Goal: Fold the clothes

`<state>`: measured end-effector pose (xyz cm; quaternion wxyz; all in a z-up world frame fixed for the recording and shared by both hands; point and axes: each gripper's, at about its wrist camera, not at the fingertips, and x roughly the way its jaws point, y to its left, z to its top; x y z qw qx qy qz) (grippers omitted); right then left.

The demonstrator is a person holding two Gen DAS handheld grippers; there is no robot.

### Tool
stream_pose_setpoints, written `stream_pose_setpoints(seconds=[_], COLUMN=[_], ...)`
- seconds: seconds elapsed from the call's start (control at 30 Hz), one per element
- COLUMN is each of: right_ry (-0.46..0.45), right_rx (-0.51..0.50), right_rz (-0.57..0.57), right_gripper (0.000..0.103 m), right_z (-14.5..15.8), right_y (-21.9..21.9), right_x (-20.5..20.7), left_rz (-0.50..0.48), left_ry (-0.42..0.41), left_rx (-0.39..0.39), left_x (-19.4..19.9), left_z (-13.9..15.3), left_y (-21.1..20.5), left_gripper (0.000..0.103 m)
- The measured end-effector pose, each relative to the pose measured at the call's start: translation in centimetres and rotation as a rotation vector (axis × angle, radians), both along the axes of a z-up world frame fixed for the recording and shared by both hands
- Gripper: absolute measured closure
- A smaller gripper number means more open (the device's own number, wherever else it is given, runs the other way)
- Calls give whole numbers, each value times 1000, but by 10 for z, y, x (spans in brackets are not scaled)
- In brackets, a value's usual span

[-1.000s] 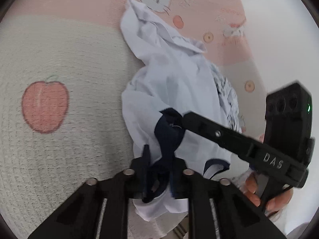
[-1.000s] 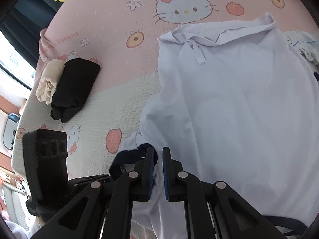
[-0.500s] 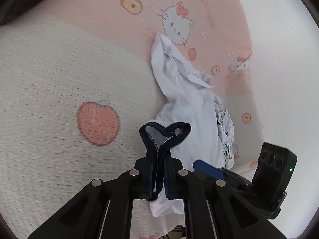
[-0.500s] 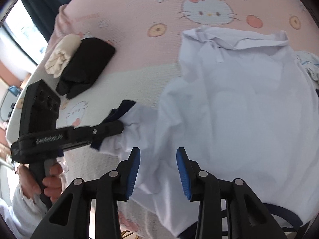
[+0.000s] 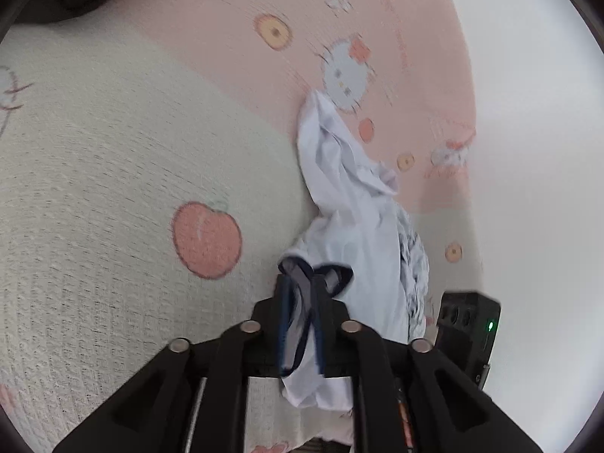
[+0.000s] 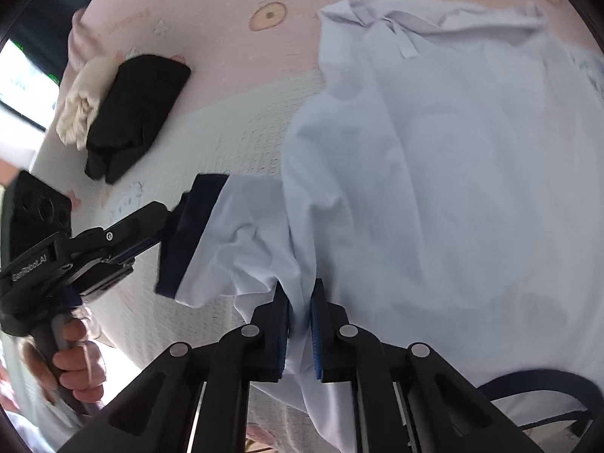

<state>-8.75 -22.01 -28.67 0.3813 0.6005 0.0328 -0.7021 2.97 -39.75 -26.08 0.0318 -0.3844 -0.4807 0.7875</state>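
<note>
The white shirt lies unfolded beside the folded black garment; our left claw loosens on its navy cuff, our right claw clenches its side: we judge folding barely begun

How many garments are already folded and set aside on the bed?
2: a black one and a cream one beside it, touching, at the bed's far-left edge in the right wrist view. Others may lie outside both views.

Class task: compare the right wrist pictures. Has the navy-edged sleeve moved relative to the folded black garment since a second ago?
Yes. The navy-edged sleeve, between the left gripper's opening jaws, has been drawn out leftward, toward the folded black garment.
</note>
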Motion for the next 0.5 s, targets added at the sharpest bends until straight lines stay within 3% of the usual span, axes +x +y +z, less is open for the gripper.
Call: stream_pose_setpoints(seconds=[0.03,0.07,0.1,0.2,0.33,0.5], right_ry=[-13,-14,-21,-25,26,53], right_rx=[-7,1,5,15,51,50], right_rz=[-9,-18,-17,-16,8,8], right_gripper=[95,95,95,95,98,98], right_z=[-1,-2,-4,-8,-8,-8], right_y=[3,4,5,1,-6,-6], right_x=[-2,-4,-4,-7,-1,1], left_rz=[5,10,16,-14,-74,-142], left_ry=[-4,-9,-13,-35,-86,-88], left_rx=[3,6,9,24,-12,30], left_x=[0,1,1,-2,-7,-10], left_z=[-1,-2,-4,-10,-16,-19], left_y=[-1,-1,-2,2,12,28], left_gripper=[65,36,27,27,27,27])
